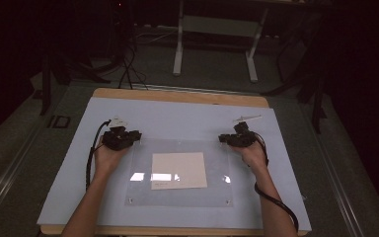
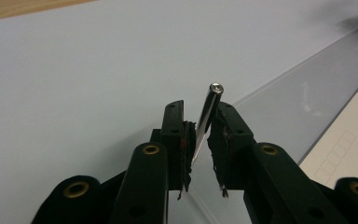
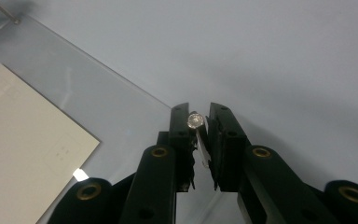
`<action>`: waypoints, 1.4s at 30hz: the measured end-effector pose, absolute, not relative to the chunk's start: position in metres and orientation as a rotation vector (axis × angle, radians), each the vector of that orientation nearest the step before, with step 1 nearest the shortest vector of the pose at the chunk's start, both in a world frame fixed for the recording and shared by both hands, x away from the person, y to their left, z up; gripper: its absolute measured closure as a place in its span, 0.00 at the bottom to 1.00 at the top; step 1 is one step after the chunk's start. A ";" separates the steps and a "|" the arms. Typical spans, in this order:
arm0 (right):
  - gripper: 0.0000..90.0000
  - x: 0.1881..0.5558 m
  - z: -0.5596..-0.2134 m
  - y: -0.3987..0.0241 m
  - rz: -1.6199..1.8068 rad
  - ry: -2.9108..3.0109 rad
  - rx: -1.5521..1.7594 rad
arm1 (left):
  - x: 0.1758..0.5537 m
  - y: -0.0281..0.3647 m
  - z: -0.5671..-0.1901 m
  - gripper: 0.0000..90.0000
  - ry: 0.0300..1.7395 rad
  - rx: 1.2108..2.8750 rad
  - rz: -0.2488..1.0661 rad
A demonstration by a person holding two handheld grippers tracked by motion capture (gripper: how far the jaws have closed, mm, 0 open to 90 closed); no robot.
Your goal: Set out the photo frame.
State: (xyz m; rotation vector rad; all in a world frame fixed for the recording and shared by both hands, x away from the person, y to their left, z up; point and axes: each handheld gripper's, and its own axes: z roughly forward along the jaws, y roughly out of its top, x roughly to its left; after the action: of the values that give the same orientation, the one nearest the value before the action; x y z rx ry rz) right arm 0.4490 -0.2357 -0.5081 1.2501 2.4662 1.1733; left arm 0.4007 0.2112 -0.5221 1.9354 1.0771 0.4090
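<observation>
Left gripper: a slim metal rod stands between the jaws, leaning against the right-hand pad; a gap shows at the other pad, so the jaws stand apart, not clamped.

Right gripper: jaws narrowly apart, a round-headed metal piece sits between the tips, touching the left-hand jaw; whether it is clamped cannot be told.

Both grippers hover over the pale worktop, either side of a clear sheet bearing a cream card.
</observation>
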 end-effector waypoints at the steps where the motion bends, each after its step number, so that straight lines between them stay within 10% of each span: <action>1: 0.89 0.449 -0.508 -0.235 1.167 2.466 1.247 | 0.401 0.210 -0.522 0.85 1.072 1.941 0.417; 17: 0.76 0.433 -0.500 -0.236 1.184 2.346 1.099 | 0.398 0.205 -0.522 0.91 1.046 1.864 0.474; 42: 0.93 0.431 -0.516 -0.233 1.227 2.286 1.147 | 0.398 0.206 -0.524 0.94 1.062 1.859 0.458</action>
State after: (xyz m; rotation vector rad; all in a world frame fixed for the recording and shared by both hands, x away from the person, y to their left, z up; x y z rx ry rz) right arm 0.4313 -0.2334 -0.5157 1.1473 2.2864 1.2267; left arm 0.3979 0.2062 -0.5243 1.8595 1.0625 0.4577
